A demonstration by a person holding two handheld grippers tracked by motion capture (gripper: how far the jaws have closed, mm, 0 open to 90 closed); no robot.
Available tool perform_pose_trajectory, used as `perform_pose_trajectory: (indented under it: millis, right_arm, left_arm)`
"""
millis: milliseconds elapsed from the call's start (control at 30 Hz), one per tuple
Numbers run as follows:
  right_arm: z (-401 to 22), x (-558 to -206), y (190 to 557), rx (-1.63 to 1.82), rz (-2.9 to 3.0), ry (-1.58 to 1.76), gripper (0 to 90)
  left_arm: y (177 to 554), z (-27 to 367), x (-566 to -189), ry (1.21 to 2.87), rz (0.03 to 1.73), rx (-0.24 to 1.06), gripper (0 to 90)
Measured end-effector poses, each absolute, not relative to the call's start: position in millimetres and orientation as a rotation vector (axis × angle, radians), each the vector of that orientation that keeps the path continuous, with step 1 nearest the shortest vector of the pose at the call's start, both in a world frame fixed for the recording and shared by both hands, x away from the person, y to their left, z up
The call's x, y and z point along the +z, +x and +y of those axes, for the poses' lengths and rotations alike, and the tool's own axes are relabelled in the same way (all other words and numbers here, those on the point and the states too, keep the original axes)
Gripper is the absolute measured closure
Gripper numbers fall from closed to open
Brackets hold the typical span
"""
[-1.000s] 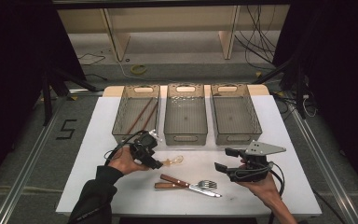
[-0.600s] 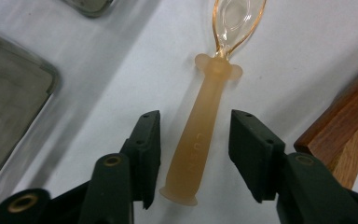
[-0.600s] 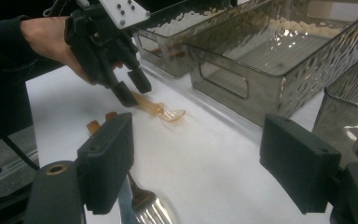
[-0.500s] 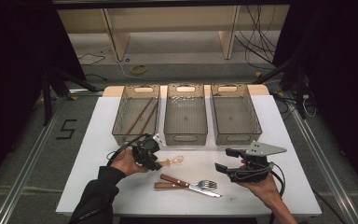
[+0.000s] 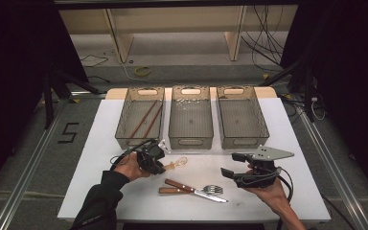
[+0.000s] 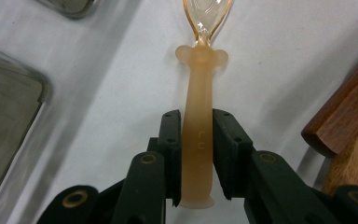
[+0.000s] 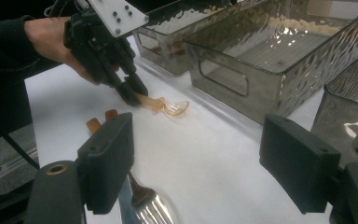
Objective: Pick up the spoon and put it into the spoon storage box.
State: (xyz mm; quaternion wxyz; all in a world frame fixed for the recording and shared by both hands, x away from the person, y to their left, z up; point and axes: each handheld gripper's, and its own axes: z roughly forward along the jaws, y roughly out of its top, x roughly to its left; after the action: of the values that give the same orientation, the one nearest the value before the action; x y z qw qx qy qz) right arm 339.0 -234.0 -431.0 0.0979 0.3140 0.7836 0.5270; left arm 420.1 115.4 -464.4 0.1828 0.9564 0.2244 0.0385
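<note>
A translucent orange spoon (image 5: 178,164) lies on the white table (image 5: 100,143), in front of the bins. My left gripper (image 5: 162,167) is shut on its handle. In the left gripper view both pads press the sides of the spoon handle (image 6: 198,126), the bowl pointing away. These jaws have just been closing with the handle between them. In the right gripper view the left gripper (image 7: 133,95) grips the spoon (image 7: 165,106) low over the table. My right gripper (image 5: 228,164) hovers at the right, held by a hand, jaws open with nothing between them (image 7: 198,154).
Three clear bins stand in a row behind: the left bin (image 5: 124,127) holds brown chopsticks (image 5: 143,120), then the middle bin (image 5: 190,141) and the right bin (image 5: 263,129). A wood-handled knife (image 5: 187,188) and a fork (image 5: 213,189) lie near the front edge.
The left gripper's jaws have closed onto the spoon handle, and the hand edged slightly toward the spoon. The right gripper has stayed where it was.
</note>
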Motion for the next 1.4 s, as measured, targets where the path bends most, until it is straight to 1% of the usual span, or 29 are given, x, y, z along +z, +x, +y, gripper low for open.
perform_pose_trajectory:
  millis: [300, 700, 933, 1167, 1400]
  right_arm:
    - [-233.8, -431.1, 338.9, 1.561, 2.321, 0.924, 27.1]
    - [-233.1, -431.1, 338.6, 1.559, 2.323, 0.925, 27.1]
    - [-233.2, -431.2, 338.5, 1.561, 2.321, 0.926, 27.1]
    - [-233.6, -431.1, 338.4, 1.568, 2.314, 0.928, 27.1]
    - [-233.7, -430.9, 338.3, 1.577, 2.308, 0.930, 27.1]
  left_arm:
    - [420.7, 117.8, -461.7, 2.653, 0.653, 0.087, 74.8]
    - [420.4, 121.8, -443.3, 2.560, 0.632, 0.096, 75.0]
    - [419.4, 123.9, -430.7, 2.447, 0.656, 0.099, 74.9]
    - [420.8, 126.3, -415.3, 2.332, 0.693, 0.135, 74.9]
    - [425.6, 126.6, -409.3, 2.278, 0.732, 0.159, 74.9]
